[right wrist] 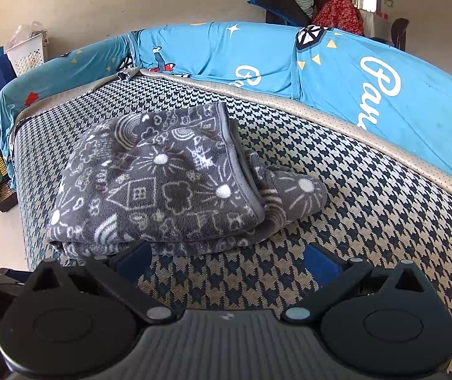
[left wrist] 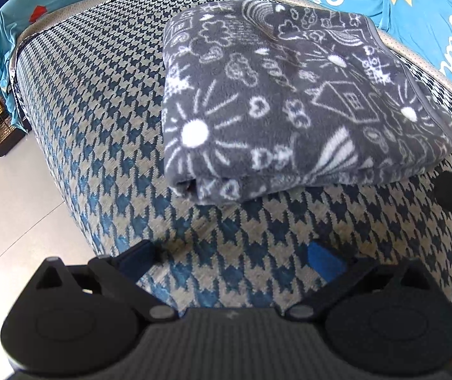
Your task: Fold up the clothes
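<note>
Blanket [right wrist: 162, 186] folded on houndstooth cushion [right wrist: 352, 221], both hand-held grippers [left wrist: 235, 256] [right wrist: 226, 253] wide, empty.

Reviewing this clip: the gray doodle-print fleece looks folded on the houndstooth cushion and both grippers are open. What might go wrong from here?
1. The folded fleece is uneven: a loose lobe sticks out on its right side, so calling it finished may leave a sloppy fold.
2. It lies toward the left end of the houndstooth cushion; a careless nudge could push it toward that drop-off.
3. The open right gripper sits close to its near edge and might snag a layer.
</note>
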Demonstrator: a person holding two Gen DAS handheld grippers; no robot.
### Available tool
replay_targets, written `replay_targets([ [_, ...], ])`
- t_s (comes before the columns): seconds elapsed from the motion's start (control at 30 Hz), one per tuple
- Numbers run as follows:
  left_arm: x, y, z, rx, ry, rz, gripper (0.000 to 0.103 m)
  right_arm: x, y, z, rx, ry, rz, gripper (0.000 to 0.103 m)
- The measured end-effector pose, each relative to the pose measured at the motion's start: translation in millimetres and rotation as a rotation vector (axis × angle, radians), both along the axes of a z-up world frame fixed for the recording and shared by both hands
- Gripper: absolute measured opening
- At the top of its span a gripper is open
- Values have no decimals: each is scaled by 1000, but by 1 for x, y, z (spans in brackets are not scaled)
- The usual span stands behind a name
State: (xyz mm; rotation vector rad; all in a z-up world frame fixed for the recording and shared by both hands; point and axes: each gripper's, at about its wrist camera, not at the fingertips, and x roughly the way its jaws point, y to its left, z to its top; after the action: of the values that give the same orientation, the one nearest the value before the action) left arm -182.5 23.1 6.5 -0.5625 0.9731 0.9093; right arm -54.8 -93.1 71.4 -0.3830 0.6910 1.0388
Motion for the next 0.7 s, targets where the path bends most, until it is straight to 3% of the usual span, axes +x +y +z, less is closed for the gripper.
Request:
replay_targets([
  [0.23,-3,8,-1,-43,-26,13,103,0,0,1,-4,-10,-2,103],
  [0.7,-5,15,-6,-43,-29,29,103,-1,-2,1,-7,-15,-5,103],
])
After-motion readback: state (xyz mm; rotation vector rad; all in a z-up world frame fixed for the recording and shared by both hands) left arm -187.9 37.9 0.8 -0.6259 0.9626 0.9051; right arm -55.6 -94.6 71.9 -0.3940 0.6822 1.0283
